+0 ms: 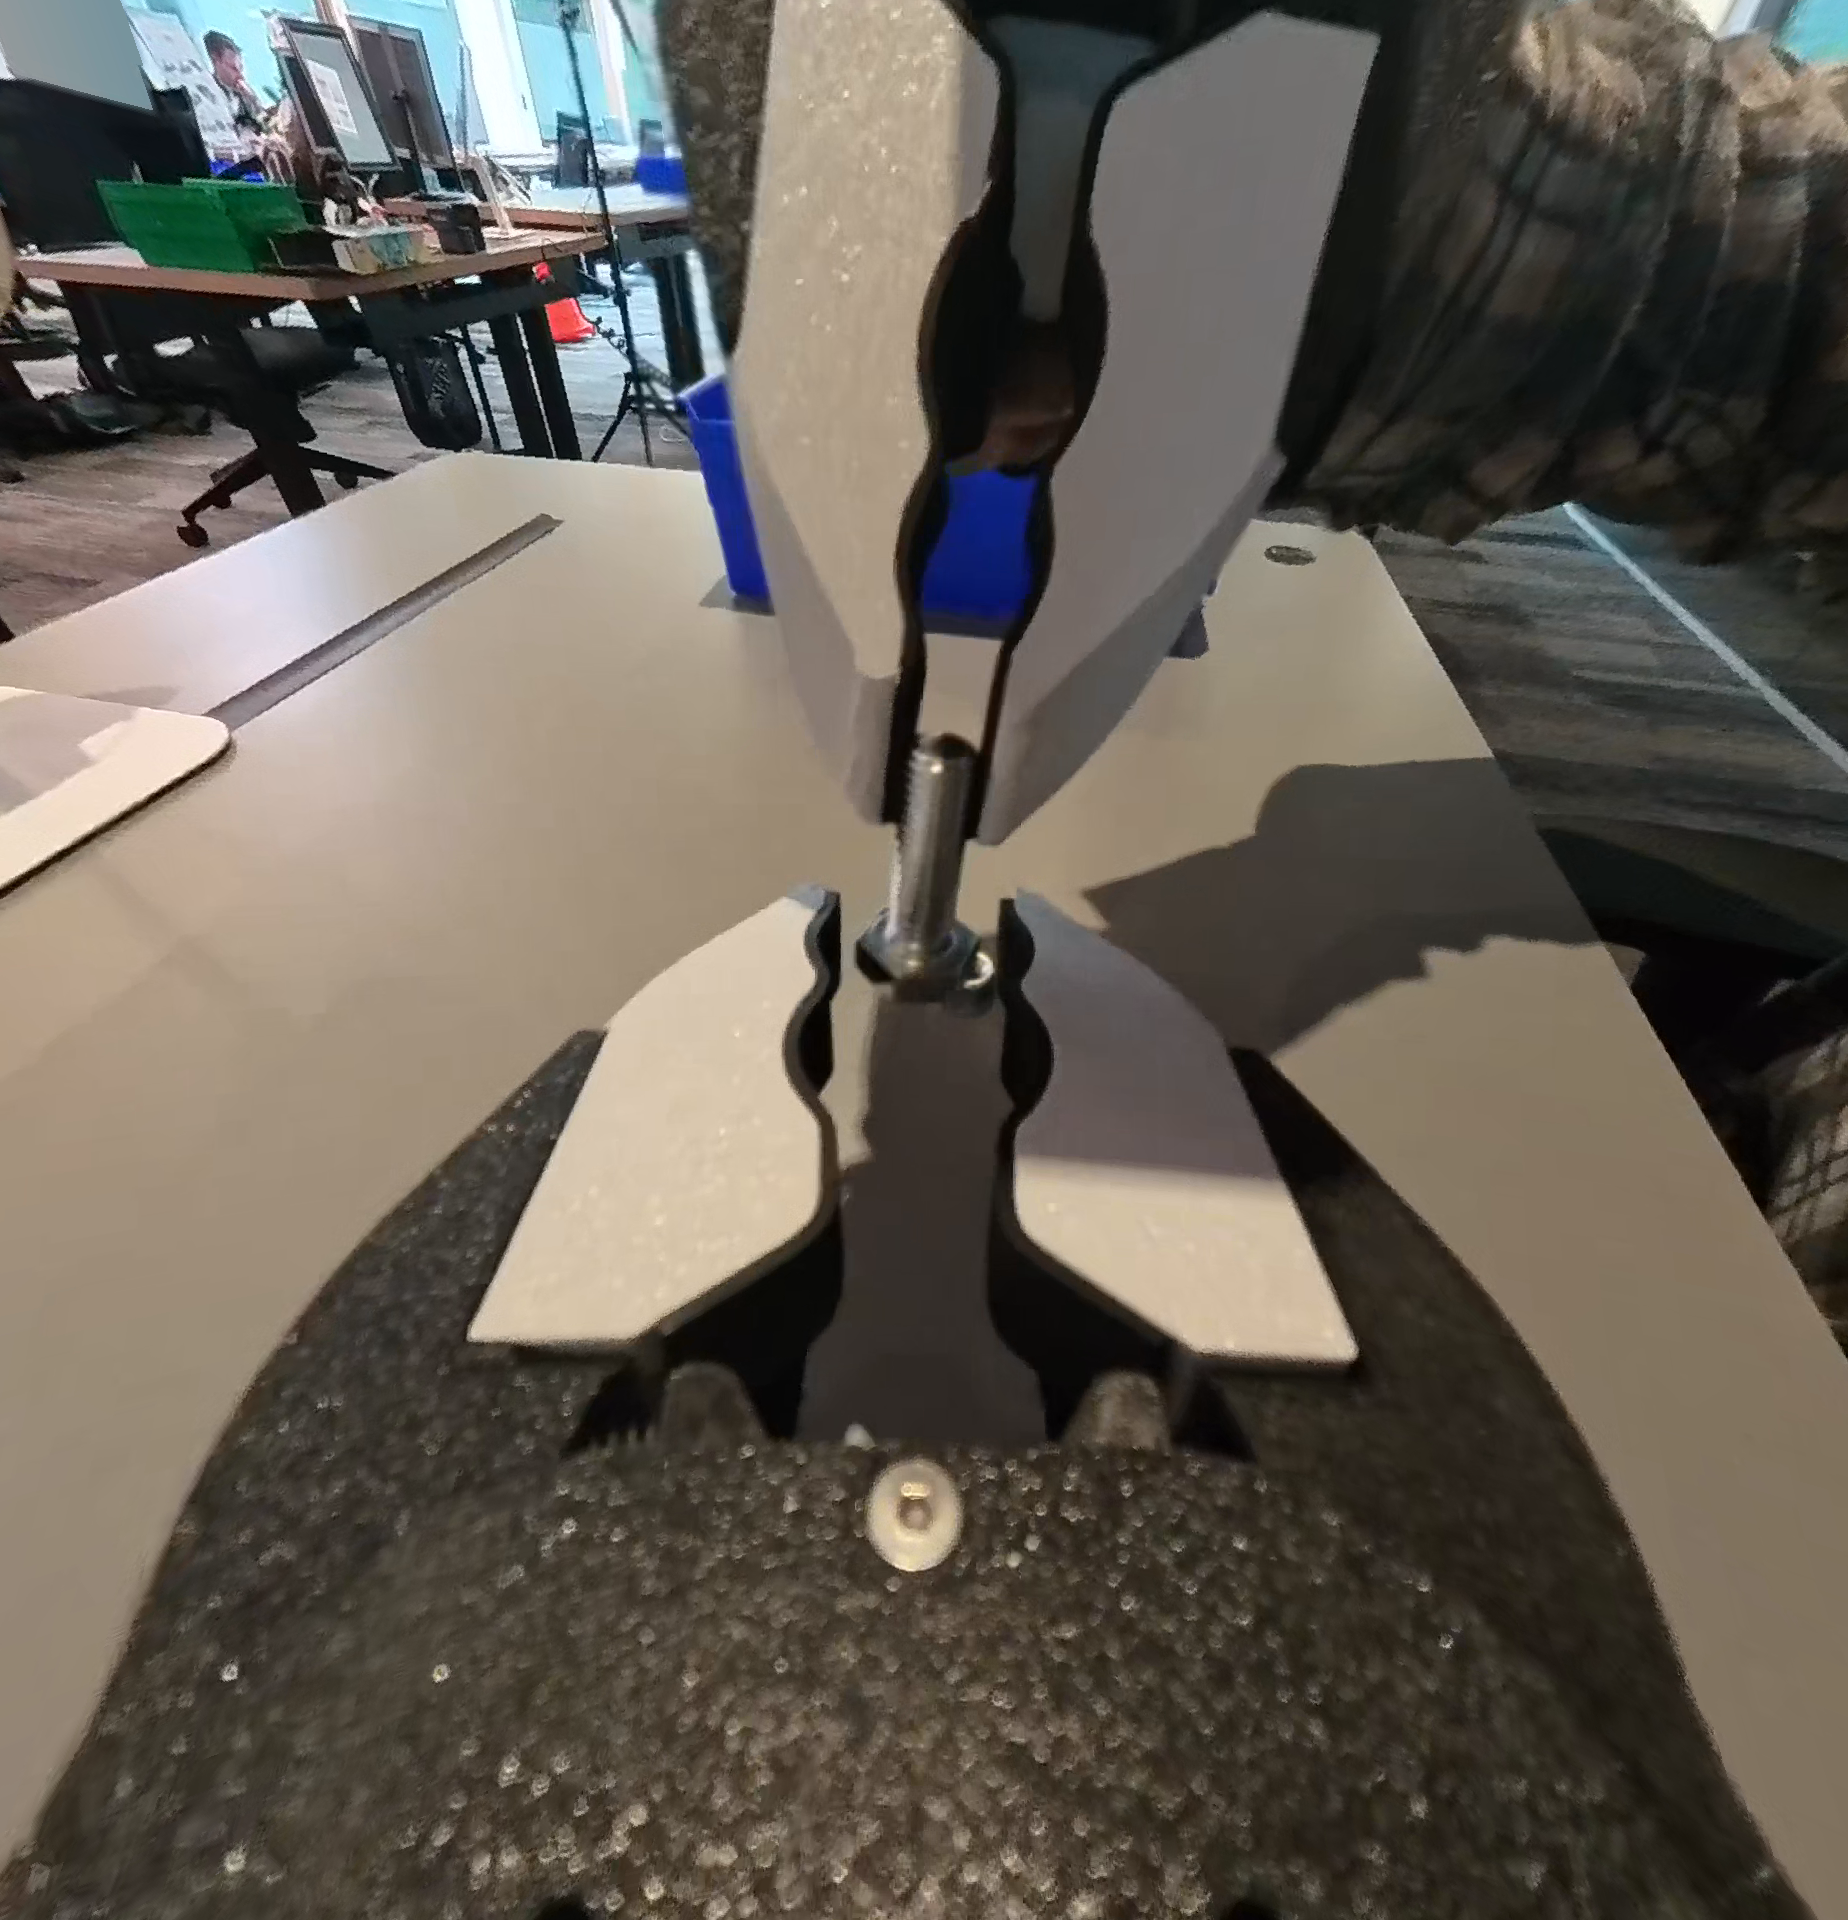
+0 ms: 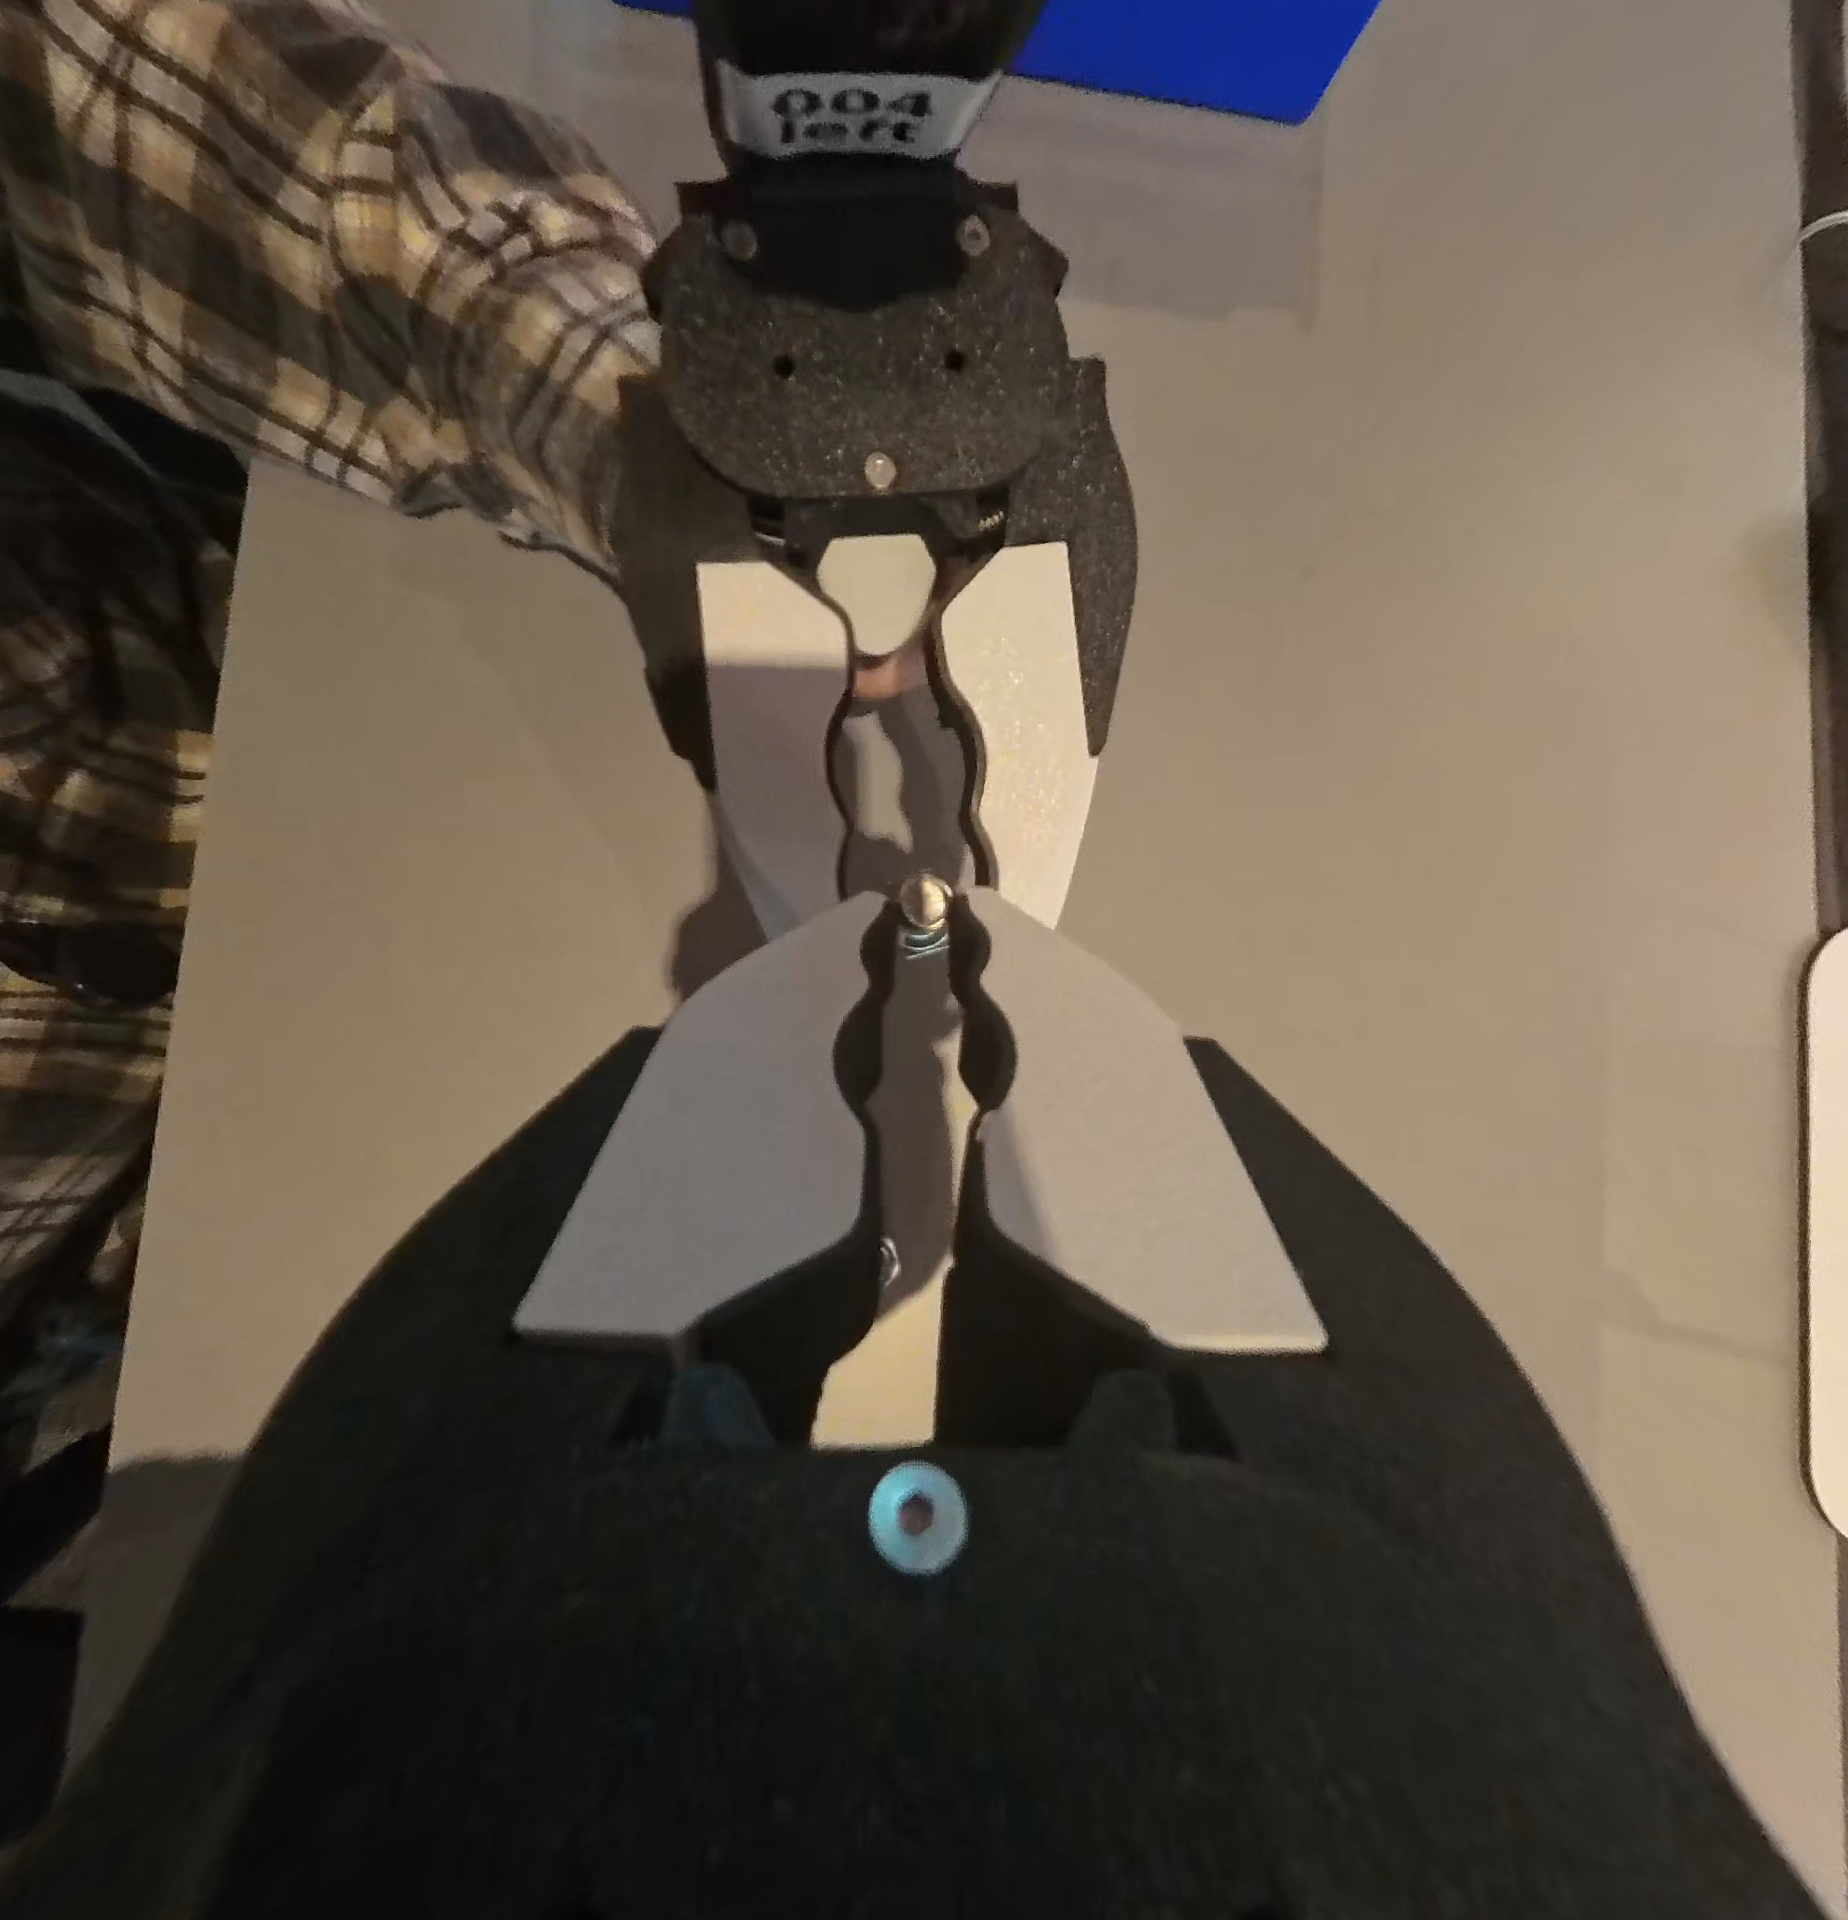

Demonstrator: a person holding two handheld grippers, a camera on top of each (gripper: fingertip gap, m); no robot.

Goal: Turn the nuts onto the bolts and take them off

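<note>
left wrist view: left gripper fingers parted around the nut low on an upright steel bolt, rigid, slick; grip nut flats | right wrist view: right gripper clamped on the bolt's threaded tip

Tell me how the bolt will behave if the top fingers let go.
The bolt looks like stiff metal, so it should not bend. It is tall and narrow, so it may tip unless the left gripper holds the nut. Its round shank would likely roll on the smooth table.
</note>
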